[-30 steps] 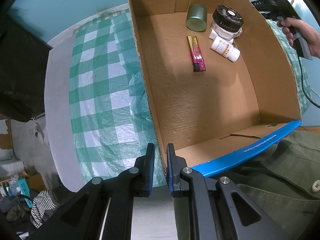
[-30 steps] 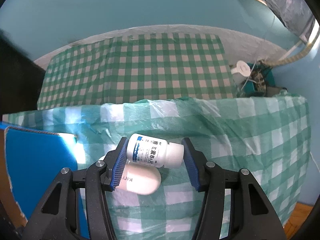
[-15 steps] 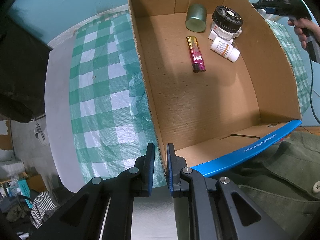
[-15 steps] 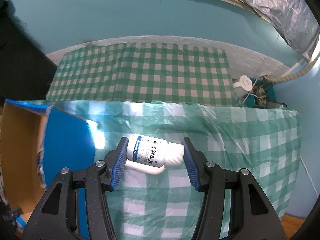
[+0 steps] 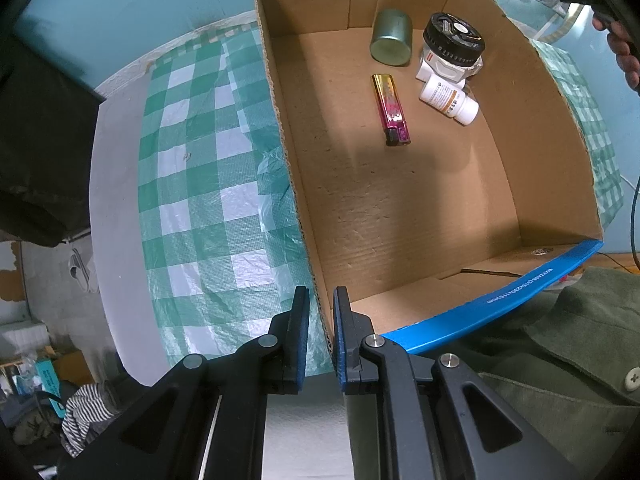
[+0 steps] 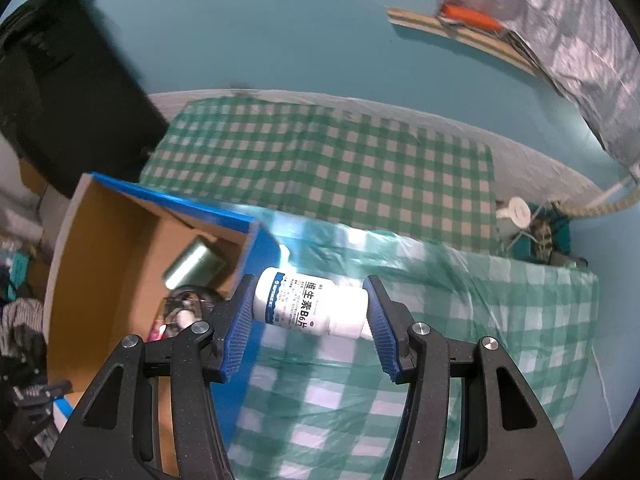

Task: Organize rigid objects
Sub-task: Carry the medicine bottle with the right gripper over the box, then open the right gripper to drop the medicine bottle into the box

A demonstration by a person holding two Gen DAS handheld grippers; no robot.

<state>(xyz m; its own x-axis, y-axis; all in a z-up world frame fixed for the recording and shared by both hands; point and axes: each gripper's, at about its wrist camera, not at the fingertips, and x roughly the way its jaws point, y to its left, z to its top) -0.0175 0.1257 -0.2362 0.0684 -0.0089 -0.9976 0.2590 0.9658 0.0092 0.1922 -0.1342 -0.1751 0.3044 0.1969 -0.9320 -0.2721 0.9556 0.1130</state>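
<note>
A white pill bottle (image 6: 310, 304) with a blue-printed label lies crosswise between the blue pads of my right gripper (image 6: 310, 314), which is shut on it, above the checked cloth just right of the cardboard box (image 6: 120, 240). Inside the box (image 5: 400, 208) sit a green metal can (image 5: 391, 38), a black-lidded jar (image 5: 452, 46), an orange-labelled pill bottle (image 5: 448, 100) and a pink-gold lighter (image 5: 390, 108). My left gripper (image 5: 320, 320) points straight down and is shut on the box's near left corner wall.
A green-and-white checked plastic cloth (image 5: 200, 200) covers the table around the box. A person's green sleeve (image 5: 560, 340) lies by the box's blue near rim, and a hand (image 5: 624, 56) shows at the far right. A dark bin (image 6: 60, 80) stands behind the box.
My right gripper has risen with the bottle and swung toward the box, whose inside now shows at left. The white oblong thing under the bottle is out of sight. The left gripper has kept still.
</note>
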